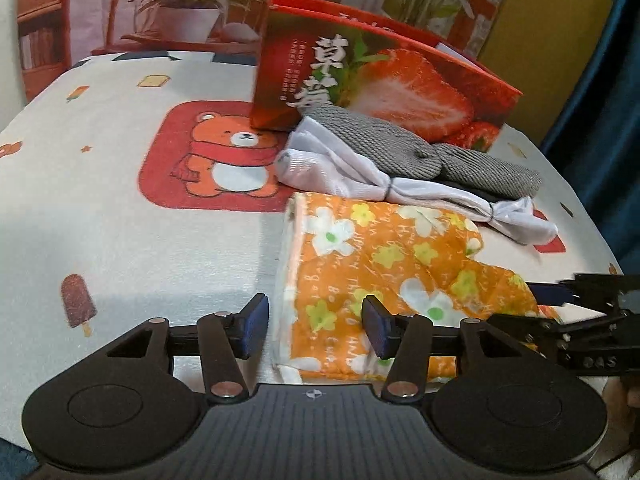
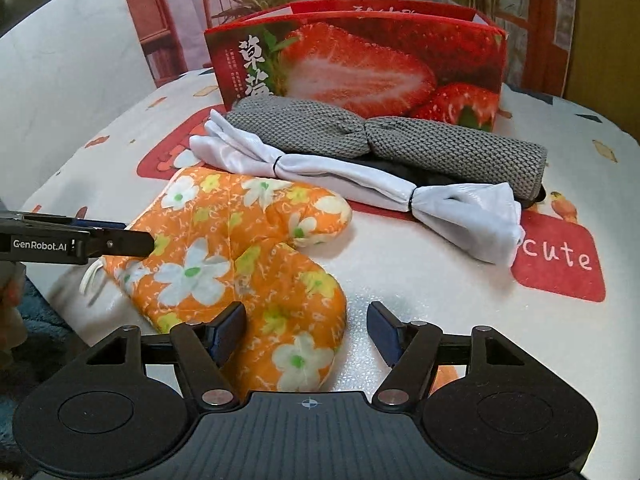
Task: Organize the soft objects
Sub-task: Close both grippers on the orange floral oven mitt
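Both the left gripper [image 1: 316, 330] and right gripper [image 2: 306, 332] gape, straddling the orange mitt's [image 2: 240, 264] edges.

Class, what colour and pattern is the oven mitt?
Orange with white and yellow flowers: the oven mitt, clearest in the right wrist view.

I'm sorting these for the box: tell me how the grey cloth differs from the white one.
The grey cloth is coarse-knit and thick; the white cloth is smooth and thinner. The grey cloth is cinched once at its middle; the white cloth is banded in two places. The grey cloth lies against the box, the white cloth in front. Both are rolled lengthwise.
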